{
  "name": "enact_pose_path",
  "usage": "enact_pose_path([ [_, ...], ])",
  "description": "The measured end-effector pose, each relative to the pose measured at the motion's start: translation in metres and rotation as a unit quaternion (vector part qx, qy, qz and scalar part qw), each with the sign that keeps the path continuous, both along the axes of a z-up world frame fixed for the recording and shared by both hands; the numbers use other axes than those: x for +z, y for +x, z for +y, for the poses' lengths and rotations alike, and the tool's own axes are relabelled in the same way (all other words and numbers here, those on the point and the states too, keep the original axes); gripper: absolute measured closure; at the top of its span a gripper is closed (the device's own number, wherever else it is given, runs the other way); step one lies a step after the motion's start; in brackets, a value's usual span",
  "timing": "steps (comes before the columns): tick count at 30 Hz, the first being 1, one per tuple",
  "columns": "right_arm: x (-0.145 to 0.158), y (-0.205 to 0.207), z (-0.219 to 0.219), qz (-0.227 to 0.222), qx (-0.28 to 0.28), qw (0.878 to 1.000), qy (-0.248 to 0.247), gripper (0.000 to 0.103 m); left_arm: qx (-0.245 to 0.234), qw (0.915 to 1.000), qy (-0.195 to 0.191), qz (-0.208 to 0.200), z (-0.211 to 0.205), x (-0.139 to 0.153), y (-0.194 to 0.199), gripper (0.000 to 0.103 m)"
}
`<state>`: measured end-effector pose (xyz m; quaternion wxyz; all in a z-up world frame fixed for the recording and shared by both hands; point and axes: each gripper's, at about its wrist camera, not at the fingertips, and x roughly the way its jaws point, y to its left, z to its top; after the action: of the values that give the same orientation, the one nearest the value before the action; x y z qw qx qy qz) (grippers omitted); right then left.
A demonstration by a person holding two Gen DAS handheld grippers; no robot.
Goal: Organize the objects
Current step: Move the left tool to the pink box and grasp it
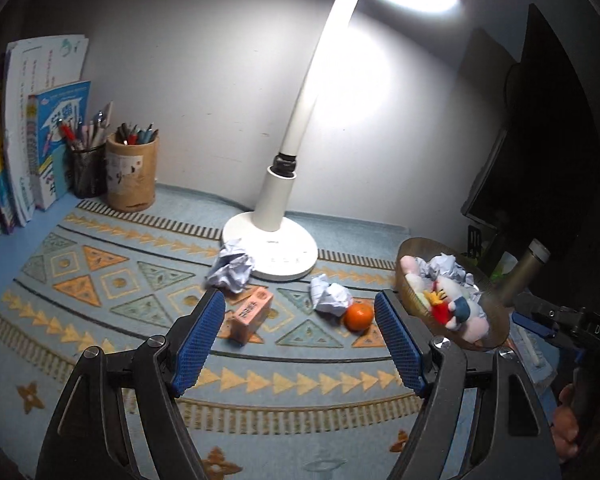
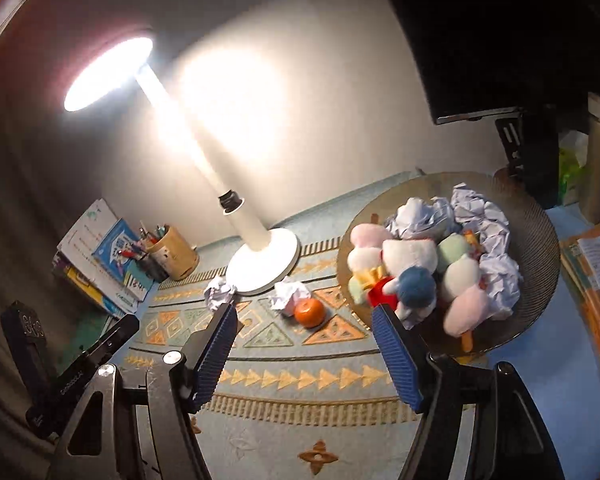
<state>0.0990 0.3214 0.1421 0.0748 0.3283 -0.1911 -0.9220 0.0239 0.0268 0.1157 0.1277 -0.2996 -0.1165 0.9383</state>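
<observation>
**Both grippers empty above the mat; loose items near the lamp foot**

A patterned blue mat (image 1: 112, 280) is seen covering the desk, lit by a white desk lamp (image 1: 278, 208) whose round foot stands toward the rear of the mat. At the right a shallow round basket (image 2: 540, 240) is noted, filled with plush toys (image 2: 412, 276) at the front and crumpled paper (image 2: 484, 216) heaped behind them. Books (image 1: 28, 140) are stood against the wall at the far left, with a tan pen cup (image 1: 132, 176) and a dark mesh pen holder (image 1: 87, 172) just beside them.

The left gripper (image 1: 300, 336) is held over the mat with jaws apart and nothing between the blue pads. The right gripper (image 2: 304, 344) is likewise spread, its pads empty, the right-hand one seen in front of the basket's near rim.

Still on the mat: one paper ball (image 1: 232, 266) touching the lamp foot, a second paper ball (image 1: 329, 294) just right of it, a pink box (image 1: 250, 314) lying near the left gripper's left pad, and an orange (image 1: 358, 316) touching the second ball, between it and the basket
</observation>
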Motion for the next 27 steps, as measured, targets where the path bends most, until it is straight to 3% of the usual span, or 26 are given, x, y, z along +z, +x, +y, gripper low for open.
enact_pose_path([
  [2,-0.022,0.0,-0.028,0.0,0.013,1.0,0.025,0.035,0.032,0.9991,-0.015,-0.022,-0.017,-0.027,-0.002,0.027],
  [6,-0.093,-0.009,-0.07,-0.023,0.003,0.995,0.093,0.035,0.05,0.9971,-0.033,-0.047,-0.03,-0.075,-0.008,0.027],
  [11,-0.13,-0.019,-0.066,-0.045,-0.009,0.995,0.087,0.035,0.063,0.9956,-0.021,-0.066,-0.038,-0.097,-0.01,0.027],
  [16,-0.136,-0.028,-0.064,-0.068,-0.011,0.994,0.085,0.035,0.061,0.9957,-0.007,-0.07,-0.041,-0.099,-0.01,0.027],
  [21,-0.132,-0.025,-0.067,-0.06,-0.005,0.994,0.088,0.035,0.054,0.9957,-0.002,-0.075,-0.04,-0.098,-0.01,0.027],
  [23,-0.132,-0.026,-0.07,-0.064,-0.003,0.993,0.095,0.035,0.015,0.9932,0.039,-0.109,-0.041,-0.098,-0.021,0.027],
  [25,-0.133,-0.033,-0.073,-0.075,0.011,0.992,0.1,0.035,-0.01,0.9908,0.074,-0.113,-0.04,-0.087,-0.031,0.028],
  [27,-0.13,-0.046,-0.078,-0.075,0.032,0.991,0.102,0.035,-0.013,0.9946,0.047,-0.092,-0.033,-0.07,-0.043,0.027],
])
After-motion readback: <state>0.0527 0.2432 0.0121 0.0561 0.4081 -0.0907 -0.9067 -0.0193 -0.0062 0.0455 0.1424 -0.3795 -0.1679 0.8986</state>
